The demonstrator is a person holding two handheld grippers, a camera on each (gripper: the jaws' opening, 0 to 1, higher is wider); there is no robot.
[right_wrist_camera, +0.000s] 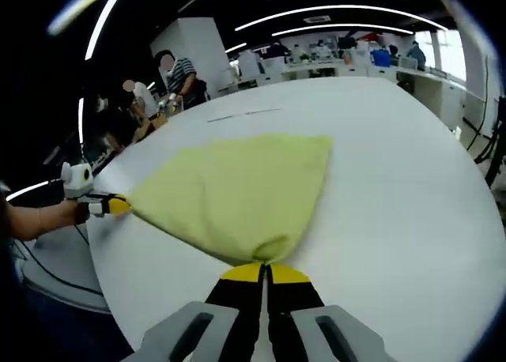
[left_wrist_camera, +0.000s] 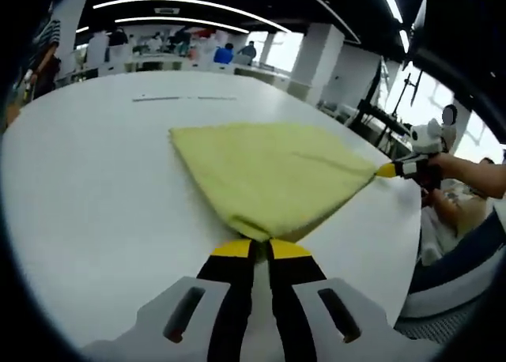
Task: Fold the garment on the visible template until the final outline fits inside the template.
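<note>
the soft, light yellow cloth lay spread near the surface edge, each corner pinched by the left gripper and right gripper, jaws clamped, likely to sag.

White table, smooth matte top, curved edge on its near side in both gripper views. Yellow-green garment lies on it, folded, drawn to points at two corners. Faint thin line marks on the surface beyond the cloth.
</note>
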